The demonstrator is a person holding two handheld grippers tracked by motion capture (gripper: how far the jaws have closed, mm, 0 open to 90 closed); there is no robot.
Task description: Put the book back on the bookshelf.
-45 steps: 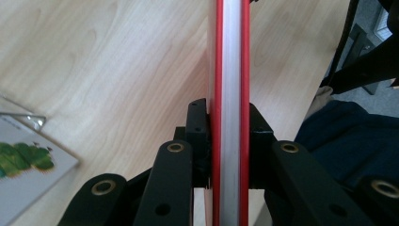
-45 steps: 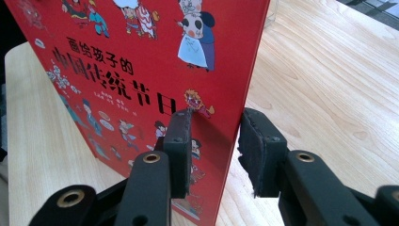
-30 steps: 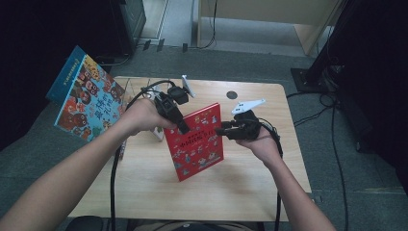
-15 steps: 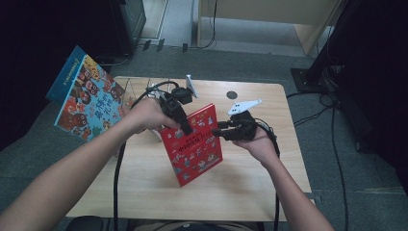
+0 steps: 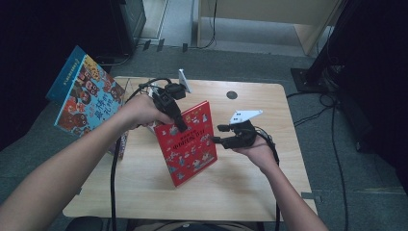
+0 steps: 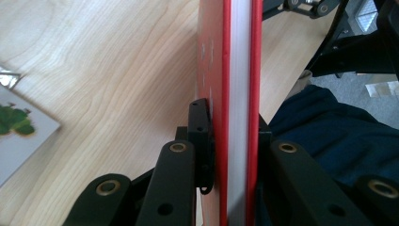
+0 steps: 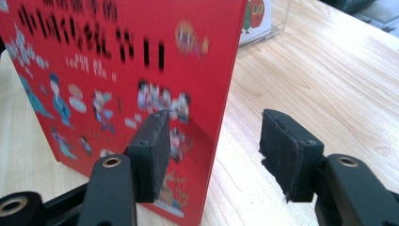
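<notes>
Left fingers (image 6: 207, 141) clenched on my book's (image 5: 187, 142) top edge, holding it upright on the counter (image 5: 250, 187); right fingers (image 7: 155, 141) just opened, straddling its side edge.

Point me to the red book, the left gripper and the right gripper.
red book (image 5: 188, 144), high view, middle of the front cover.
left gripper (image 5: 182, 128), high view, jaw tips clamped on the book's top edge.
right gripper (image 7: 211, 153), right gripper view, gap between the open jaws.
</notes>
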